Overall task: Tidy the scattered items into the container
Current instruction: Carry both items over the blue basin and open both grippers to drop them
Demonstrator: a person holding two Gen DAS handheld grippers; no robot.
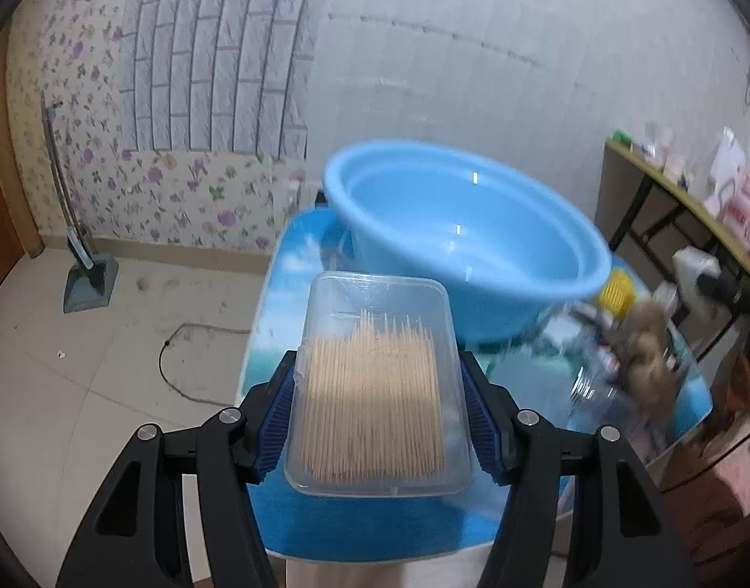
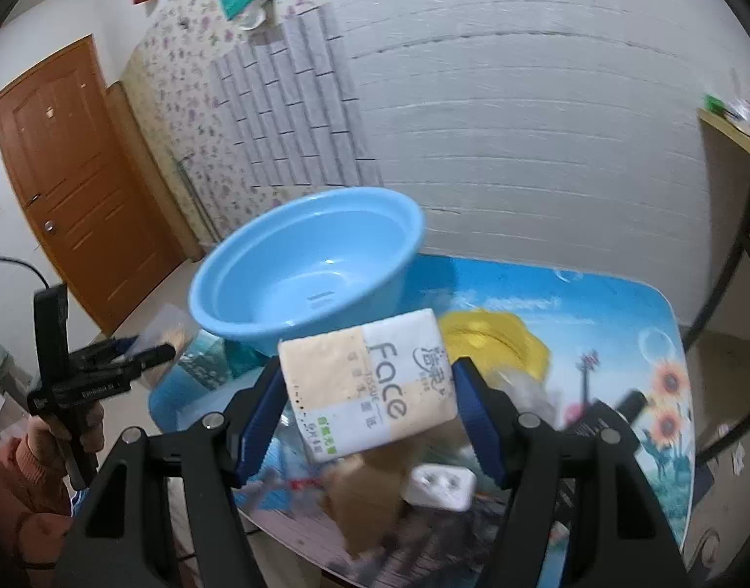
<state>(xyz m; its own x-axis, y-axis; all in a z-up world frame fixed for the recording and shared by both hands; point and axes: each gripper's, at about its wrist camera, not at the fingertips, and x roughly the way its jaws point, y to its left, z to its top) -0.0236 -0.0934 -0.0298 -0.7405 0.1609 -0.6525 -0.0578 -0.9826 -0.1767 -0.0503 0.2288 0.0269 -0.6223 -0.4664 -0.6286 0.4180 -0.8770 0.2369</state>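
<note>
Clear plastic toothpick box (image 1: pixel 377 382), light but slippery, sits clamped by its long sides in the left gripper (image 1: pixel 378 394), while the right gripper (image 2: pixel 370 394) squeezes a squishy tissue pack (image 2: pixel 370 382) near the blue basin (image 2: pixel 306 269).

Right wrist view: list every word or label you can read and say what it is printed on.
"Face" – large grey letters on the tissue pack held in the right gripper.
"TISSUE" – small, beside it on the same pack.
Chinese characters and a green tag on the pack: too small to read.
White print on the left gripper: blurred, unreadable.
Blue basin: no text visible.
</note>
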